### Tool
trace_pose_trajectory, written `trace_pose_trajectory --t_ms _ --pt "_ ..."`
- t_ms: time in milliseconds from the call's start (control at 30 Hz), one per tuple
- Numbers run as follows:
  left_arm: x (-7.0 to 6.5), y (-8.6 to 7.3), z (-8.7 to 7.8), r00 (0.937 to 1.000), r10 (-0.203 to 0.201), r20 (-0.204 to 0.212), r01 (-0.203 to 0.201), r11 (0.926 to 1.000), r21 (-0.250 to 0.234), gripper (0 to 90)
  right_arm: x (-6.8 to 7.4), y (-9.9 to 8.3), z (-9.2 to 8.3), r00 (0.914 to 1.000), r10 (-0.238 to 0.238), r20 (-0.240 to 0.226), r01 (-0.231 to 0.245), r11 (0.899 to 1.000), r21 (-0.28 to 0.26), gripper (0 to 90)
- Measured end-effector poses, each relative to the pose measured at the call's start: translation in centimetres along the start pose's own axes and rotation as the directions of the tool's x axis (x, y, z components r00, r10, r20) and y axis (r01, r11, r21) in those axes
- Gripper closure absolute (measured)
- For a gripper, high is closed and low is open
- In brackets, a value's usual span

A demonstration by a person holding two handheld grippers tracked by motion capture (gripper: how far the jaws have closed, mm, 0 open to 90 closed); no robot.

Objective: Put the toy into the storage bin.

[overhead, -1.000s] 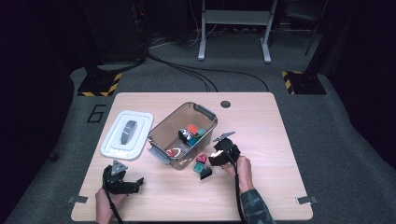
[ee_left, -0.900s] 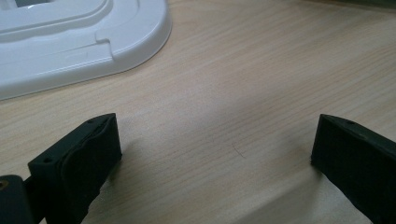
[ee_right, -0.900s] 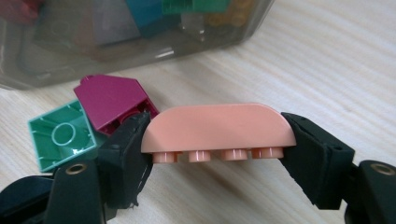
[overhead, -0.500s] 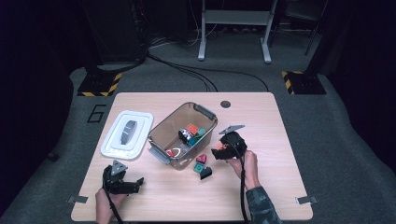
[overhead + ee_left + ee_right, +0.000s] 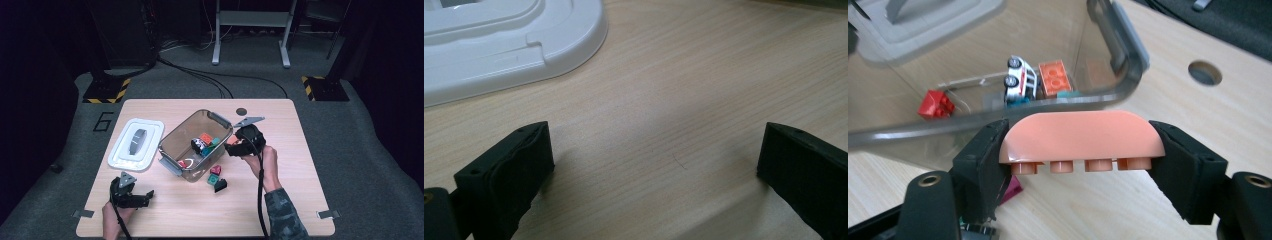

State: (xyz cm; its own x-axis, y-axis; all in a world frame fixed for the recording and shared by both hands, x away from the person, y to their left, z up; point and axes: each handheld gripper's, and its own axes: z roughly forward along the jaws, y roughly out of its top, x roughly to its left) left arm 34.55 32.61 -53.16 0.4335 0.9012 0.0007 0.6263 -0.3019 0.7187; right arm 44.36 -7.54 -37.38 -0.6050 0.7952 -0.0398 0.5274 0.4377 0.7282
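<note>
While the right gripper clamps the peach brick by its ends, the bin lies just ahead, below.

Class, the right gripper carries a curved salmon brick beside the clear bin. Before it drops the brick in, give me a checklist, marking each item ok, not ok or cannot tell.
1. Right gripper clamps the salmon brick at both ends: ok.
2. Clear bin is uncovered; white lid lies beside it: ok.
3. Brick is over the bin opening: not ok, it is outside the rim.
4. Free space inside the bin: ok.
5. Left gripper is open on the table, away from the bin: ok.
</note>
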Motion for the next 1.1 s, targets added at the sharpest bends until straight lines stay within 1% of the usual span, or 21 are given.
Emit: trace_pose_trajectory --t_ms 133,167,233,367,400,433,500,533,567,667,700,733,767,800,833,867,900,1000,1033,1067,1100 --pt "0.0 0.0 0.0 1.0 -0.007 0.001 0.007 1.0 -0.001 1.2 0.3 1.6 -0.1 0.9999 -0.015 -0.007 0.015 1.0 -0.009 26.8" --pt "0.0 0.0 0.0 1.0 -0.007 0.001 0.007 1.0 -0.001 1.2 0.4 2.1 0.0 0.9995 -0.031 -0.006 0.031 1.0 -0.003 26.8" --pt "0.0 0.0 0.0 1.0 -0.007 0.001 0.007 1.0 -0.001 1.2 0.5 2.8 0.3 0.9993 -0.035 -0.017 0.035 0.999 0.002 26.8" --pt "0.0 0.0 0.0 1.0 -0.007 0.002 0.007 1.0 -0.001 1.2 1.2 4.2 1.4 0.9988 -0.041 -0.027 0.042 0.998 0.043 26.8" --pt "0.0 0.0 0.0 1.0 -0.007 0.002 0.007 1.0 -0.001 1.2 1.4 4.4 1.6 0.9985 -0.048 -0.026 0.049 0.998 0.05 26.8" --pt "0.0 0.0 0.0 1.0 -0.007 0.002 0.007 1.0 -0.001 1.2 1.5 4.6 2.2 0.9972 -0.064 -0.038 0.067 0.996 0.061 26.8" --pt "-0.1 0.0 0.0 1.0 -0.009 0.001 0.009 1.0 -0.001 1.3 1.9 4.9 2.9 0.9957 -0.083 -0.042 0.086 0.993 0.084 26.8" --pt "0.0 0.0 0.0 1.0 -0.009 0.001 0.009 1.0 -0.001 1.3 2.0 4.9 3.3 0.9953 -0.083 -0.049 0.087 0.991 0.103 26.8" --pt "-0.1 0.0 0.0 1.0 -0.009 0.002 0.009 1.0 0.0 1.3 2.2 5.0 3.7 0.9953 -0.086 -0.045 0.091 0.99 0.11 26.8" --pt "0.0 0.0 0.0 1.0 -0.009 0.002 0.009 1.0 -0.001 1.4 2.5 5.0 4.4 0.995 -0.086 -0.05 0.092 0.988 0.127 26.8" --pt "0.0 0.0 0.0 1.0 -0.009 0.002 0.009 1.0 -0.001 1.4 2.7 4.9 4.6 0.9956 -0.077 -0.053 0.084 0.987 0.137 26.8" --pt "0.0 0.0 0.0 1.0 -0.009 0.001 0.009 1.0 -0.002 1.4 2.8 4.9 4.8 0.9945 -0.09 -0.053 0.097 0.985 0.145 26.8" --pt "0.0 0.0 0.0 1.0 -0.009 0.002 0.009 1.0 -0.001 1.4 2.9 4.8 4.8 0.9948 -0.087 -0.053 0.094 0.984 0.153 26.8" --pt "0.0 0.0 0.0 1.0 -0.009 0.002 0.009 1.0 -0.002 1.4 2.9 4.8 4.9 0.9933 -0.097 -0.062 0.106 0.982 0.158 26.8" --pt "0.0 0.0 0.0 1.0 -0.009 0.001 0.009 1.0 -0.003 1.4 3.0 4.7 5.0 0.991 -0.119 -0.061 0.128 0.979 0.157 26.8" --pt "0.0 0.0 0.0 1.0 -0.009 0.001 0.009 1.0 -0.002 1.4 3.1 4.6 5.0 0.9918 -0.114 -0.058 0.122 0.979 0.161 26.8" --pt "0.0 0.0 0.0 1.0 -0.01 0.001 0.01 0.9999 -0.005 1.4 3.1 4.6 5.1 0.9899 -0.126 -0.065 0.135 0.977 0.165 26.8" --pt "0.0 0.0 0.0 1.0 -0.009 0.001 0.009 1.0 -0.002 1.4 3.3 4.4 5.2 0.9874 -0.143 -0.069 0.153 0.971 0.183 26.7" --pt "0.0 0.0 0.0 1.0 -0.01 0.002 0.01 1.0 -0.002 1.4 3.5 4.3 5.2 0.9886 -0.132 -0.072 0.144 0.97 0.194 26.7" --pt "0.0 0.0 0.0 1.0 -0.009 0.001 0.009 1.0 -0.002 1.4 3.5 4.2 5.2 0.987 -0.145 -0.069 0.156 0.968 0.197 26.7" --pt "0.0 0.0 0.0 1.0 -0.009 0.0 0.009 1.0 -0.003 1.4 3.4 4.2 5.3 0.985 -0.153 -0.079 0.166 0.966 0.197 26.7"
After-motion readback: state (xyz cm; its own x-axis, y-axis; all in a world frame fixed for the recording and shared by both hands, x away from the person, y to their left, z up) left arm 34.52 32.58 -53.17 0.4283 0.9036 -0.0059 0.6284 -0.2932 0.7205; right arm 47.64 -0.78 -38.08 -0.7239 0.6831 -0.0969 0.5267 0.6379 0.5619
